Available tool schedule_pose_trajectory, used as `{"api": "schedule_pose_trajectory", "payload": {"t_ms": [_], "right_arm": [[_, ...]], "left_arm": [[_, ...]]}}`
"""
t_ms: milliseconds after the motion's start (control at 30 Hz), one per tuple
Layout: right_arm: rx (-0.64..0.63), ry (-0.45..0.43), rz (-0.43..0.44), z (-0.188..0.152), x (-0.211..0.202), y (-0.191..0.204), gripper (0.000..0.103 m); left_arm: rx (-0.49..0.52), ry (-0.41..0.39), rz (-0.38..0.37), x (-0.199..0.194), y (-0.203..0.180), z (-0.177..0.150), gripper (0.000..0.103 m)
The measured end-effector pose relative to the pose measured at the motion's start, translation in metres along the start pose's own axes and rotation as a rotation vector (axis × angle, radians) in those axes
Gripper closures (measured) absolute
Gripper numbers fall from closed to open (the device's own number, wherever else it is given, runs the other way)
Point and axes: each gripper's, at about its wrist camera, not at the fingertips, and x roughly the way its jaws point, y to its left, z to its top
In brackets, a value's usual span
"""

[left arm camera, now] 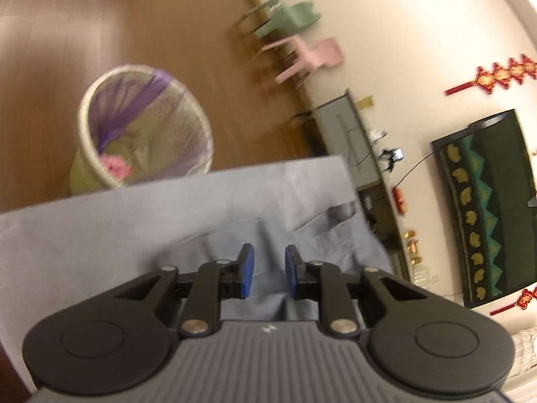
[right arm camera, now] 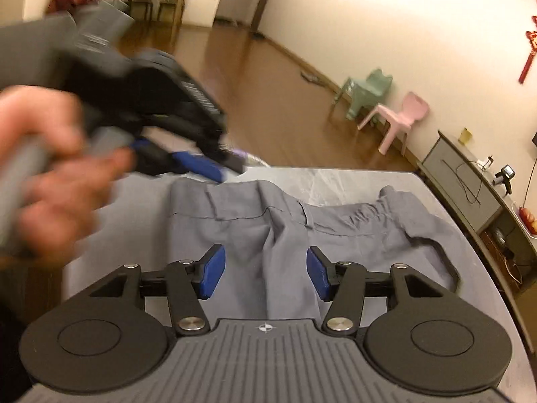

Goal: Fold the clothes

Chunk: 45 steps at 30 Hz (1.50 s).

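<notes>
Grey cotton trousers (right arm camera: pixel 288 235) lying crumpled on grey desk (right arm camera: pixel 352 181); grasp step pending. Left gripper (left arm camera: pixel 268 268) jaws nearly closed, empty; right gripper (right arm camera: pixel 265 273) jaws parted, empty, hovering above cloth. Next: pinching waistband.

Wood floor (right arm camera: pixel 275 100), cream wall (right arm camera: pixel 386 16), pink chair (right arm camera: pixel 399 117), green chair (right arm camera: pixel 369 92).
</notes>
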Motion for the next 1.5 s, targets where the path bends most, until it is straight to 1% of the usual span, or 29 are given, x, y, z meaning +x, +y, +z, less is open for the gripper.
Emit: {"api": "schedule_pose_trajectory", "payload": {"t_ms": [100,133,167,233,300,367,467,533,567,633,667,767,800,833,900,933,1033,1067,1100,1133,1167,1200,1233,1267,1300,1367,1400,1433,1500], "right_arm": [[0.010,0.104,-0.040,0.009,0.059,-0.008,0.049],[0.031,0.120,-0.032,0.007,0.068,-0.012,0.066],[0.051,0.136,-0.024,0.006,0.076,-0.017,0.093],[0.078,0.117,-0.021,0.012,0.068,-0.022,0.101],[0.083,-0.015,-0.019,0.023,0.026,-0.012,0.101],[0.075,-0.102,0.023,0.022,-0.016,0.008,0.101],[-0.017,-0.091,-0.018,0.007,-0.014,0.039,0.101],[-0.026,-0.072,-0.037,-0.003,-0.001,0.048,0.101],[-0.028,-0.067,-0.041,-0.006,0.003,0.052,0.101],[-0.033,-0.058,-0.050,-0.013,0.011,0.060,0.101],[-0.035,-0.054,-0.054,-0.016,0.015,0.064,0.101],[0.019,-0.089,-0.058,-0.016,0.001,0.048,0.101],[0.032,-0.099,-0.083,-0.014,-0.005,0.042,0.101],[0.046,-0.109,-0.109,-0.013,-0.012,0.037,0.101],[0.069,-0.118,-0.154,-0.006,-0.017,0.022,0.101],[0.080,-0.123,-0.176,-0.003,-0.020,0.015,0.101],[0.127,-0.155,-0.105,0.006,-0.039,0.022,0.101],[0.098,-0.163,-0.076,0.005,-0.044,0.037,0.101],[0.068,-0.169,-0.046,0.005,-0.048,0.052,0.101],[0.027,-0.144,-0.020,0.000,-0.038,0.064,0.100],[-0.012,-0.118,0.006,-0.005,-0.027,0.075,0.091],[-0.012,-0.066,0.069,-0.011,-0.015,0.079,0.087],[0.010,-0.026,0.137,-0.018,-0.007,0.079,0.071],[0.057,-0.041,0.175,-0.025,-0.014,0.073,0.063],[0.104,-0.056,0.212,-0.032,-0.021,0.066,0.061],[0.211,-0.128,0.226,-0.049,-0.054,0.045,0.050],[0.254,-0.159,0.211,-0.061,-0.074,0.033,0.048],[0.267,-0.167,0.187,-0.075,-0.088,0.024,0.046],[0.276,-0.161,0.124,-0.106,-0.107,0.003,0.045]], "left_arm": [[-0.019,0.069,0.001,0.011,0.014,0.002,0.084],[-0.018,0.077,-0.005,0.014,0.016,0.003,0.084],[-0.016,0.080,-0.008,0.015,0.017,0.004,0.084],[-0.020,0.077,-0.018,0.018,0.019,0.006,0.084],[-0.037,0.058,-0.032,0.017,0.019,0.007,0.084],[-0.051,0.032,-0.033,0.016,0.018,0.007,0.084],[-0.080,-0.015,-0.014,0.008,0.019,0.004,0.084],[-0.098,-0.049,-0.027,-0.005,0.023,0.001,0.084],[-0.087,-0.060,-0.038,-0.013,0.024,0.000,0.083],[-0.047,-0.079,-0.063,-0.029,0.024,-0.004,0.078],[-0.018,-0.065,-0.079,-0.033,0.022,-0.007,0.078],[0.074,0.033,-0.125,-0.028,0.012,-0.014,0.077],[0.100,0.066,-0.123,-0.022,0.007,-0.017,0.077],[0.102,0.077,-0.098,-0.016,0.005,-0.018,0.077],[0.089,0.080,-0.036,-0.003,0.003,-0.017,0.079],[0.070,0.066,-0.026,-0.001,0.005,-0.015,0.081],[-0.005,0.000,-0.031,-0.004,0.014,-0.007,0.079],[-0.029,-0.022,-0.032,-0.005,0.018,-0.004,0.079],[-0.043,-0.023,-0.027,-0.005,0.020,-0.003,0.079],[-0.050,-0.014,-0.020,-0.005,0.023,-0.003,0.079],[-0.055,-0.017,-0.017,-0.009,0.024,-0.004,0.079],[-0.059,-0.025,-0.016,-0.014,0.024,-0.005,0.079],[-0.050,-0.037,-0.011,-0.021,0.023,-0.007,0.077],[-0.035,-0.050,-0.004,-0.029,0.021,-0.009,0.076],[-0.019,-0.064,0.003,-0.037,0.019,-0.011,0.075],[0.038,-0.050,-0.001,-0.045,0.011,-0.017,0.073],[0.070,-0.038,-0.006,-0.048,0.006,-0.020,0.071],[0.114,-0.016,-0.009,-0.048,-0.002,-0.025,0.065],[0.192,0.031,-0.005,-0.041,-0.018,-0.036,0.058]]}}
